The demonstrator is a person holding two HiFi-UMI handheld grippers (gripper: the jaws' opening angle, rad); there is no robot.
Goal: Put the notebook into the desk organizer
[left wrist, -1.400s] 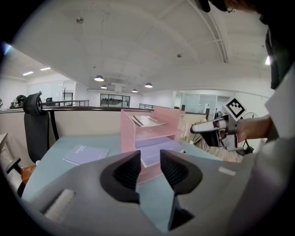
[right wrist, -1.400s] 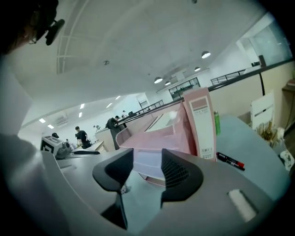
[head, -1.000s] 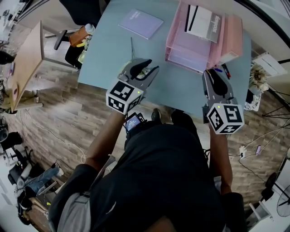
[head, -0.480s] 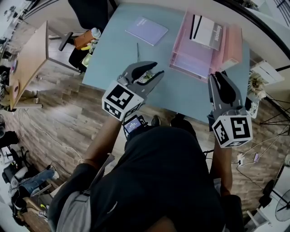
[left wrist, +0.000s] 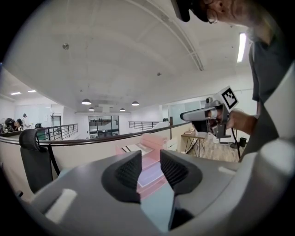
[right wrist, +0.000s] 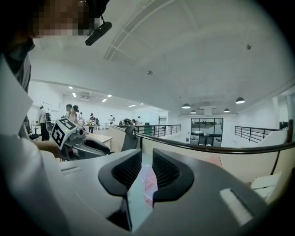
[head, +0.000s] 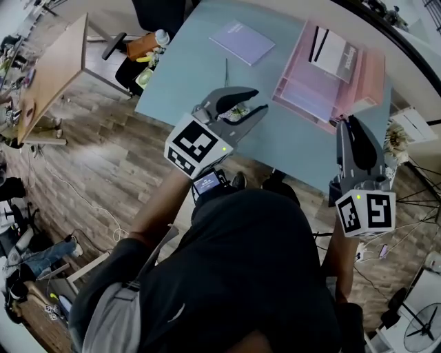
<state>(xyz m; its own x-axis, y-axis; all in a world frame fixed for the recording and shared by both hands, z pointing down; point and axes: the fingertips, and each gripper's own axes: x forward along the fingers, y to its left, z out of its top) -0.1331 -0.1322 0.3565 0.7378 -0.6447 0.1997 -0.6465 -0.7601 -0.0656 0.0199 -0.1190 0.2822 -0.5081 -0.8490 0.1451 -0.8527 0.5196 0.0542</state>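
Note:
A lavender notebook (head: 242, 41) lies flat at the far side of the light blue table (head: 186, 83). To its right stands the pink desk organizer (head: 324, 86), a white-and-black book (head: 333, 52) lying on its top tray. My left gripper (head: 256, 101) hangs over the table's near edge, open, nothing between its fingers (left wrist: 126, 173). My right gripper (head: 352, 124) hovers near the organizer's front right corner. Its jaws have just been closing a little, leaving a narrow empty gap (right wrist: 147, 177). Both point about level, so the organizer (left wrist: 152, 140) shows pink beyond the jaws.
A thin pen (head: 226, 71) lies on the table between notebook and left gripper. Left of the table are a wooden desk (head: 52, 69), a black office chair (head: 155, 10) and a bag with a bottle (head: 148, 48). A curved black railing (right wrist: 207, 145) runs behind the table.
Both grippers have risen away from the table and appear closer to the head camera. The right gripper has drifted toward the lower right of the view. The notebook and organizer lie as before.

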